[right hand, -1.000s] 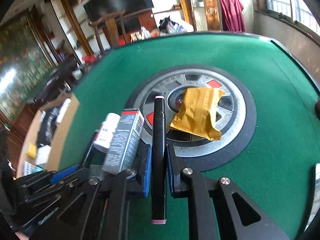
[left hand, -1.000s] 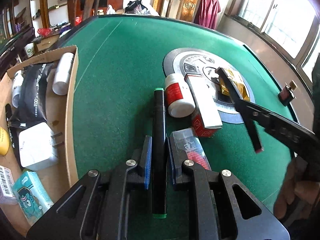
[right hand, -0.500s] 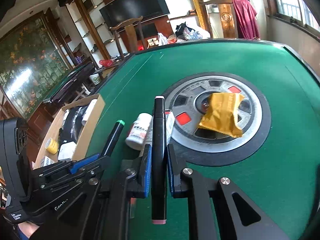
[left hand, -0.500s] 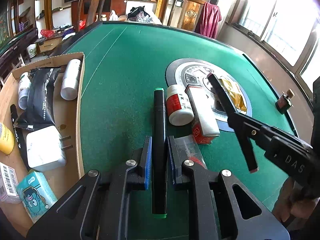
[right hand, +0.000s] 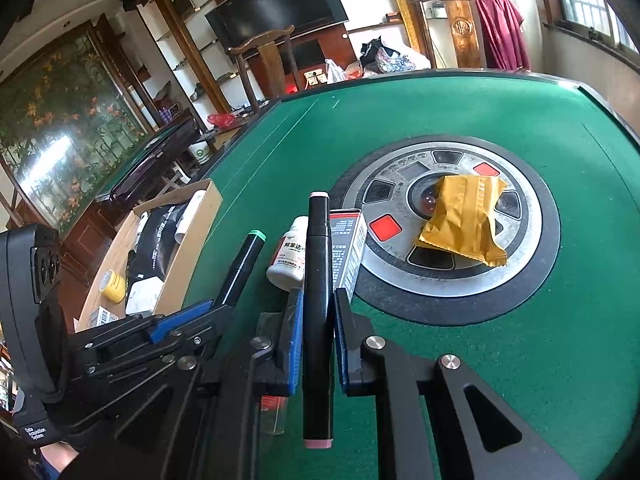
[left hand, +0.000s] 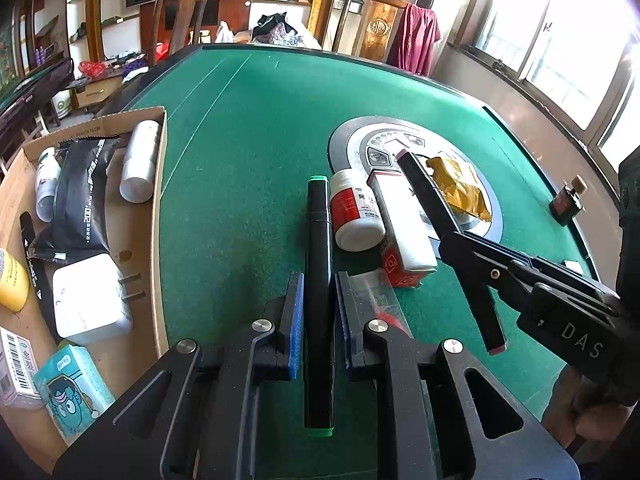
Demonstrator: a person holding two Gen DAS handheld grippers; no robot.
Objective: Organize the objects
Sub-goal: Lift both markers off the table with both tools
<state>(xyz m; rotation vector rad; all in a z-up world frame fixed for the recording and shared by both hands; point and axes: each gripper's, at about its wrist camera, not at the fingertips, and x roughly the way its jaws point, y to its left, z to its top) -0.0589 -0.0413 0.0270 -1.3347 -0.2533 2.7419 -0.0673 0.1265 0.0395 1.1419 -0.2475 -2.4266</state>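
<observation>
My left gripper (left hand: 318,282) is shut on a black marker with green ends (left hand: 318,236), held above the green felt table (left hand: 248,152) and pointing away from me. My right gripper (right hand: 318,298) is shut on a black marker with pink ends (right hand: 318,248). The left wrist view shows the right gripper (left hand: 456,240) on the right, its pink-ended marker (left hand: 430,196) slanting over the red and white carton (left hand: 400,224). The right wrist view shows the left gripper (right hand: 208,310) and its green-ended marker (right hand: 244,262) at lower left.
A white pill bottle (left hand: 356,216) lies beside the carton. A yellow packet (right hand: 464,216) rests on the round metal disc (right hand: 524,240). The open cardboard box (left hand: 158,200) at left holds a black pouch, a charger and bottles. A small dark bottle (left hand: 566,200) stands at the right edge.
Both grippers kept their markers. The right wrist view swung left, bringing the left gripper, its green-ended marker and the cardboard box into sight. In the left view the pink-ended marker shifted slightly left.
</observation>
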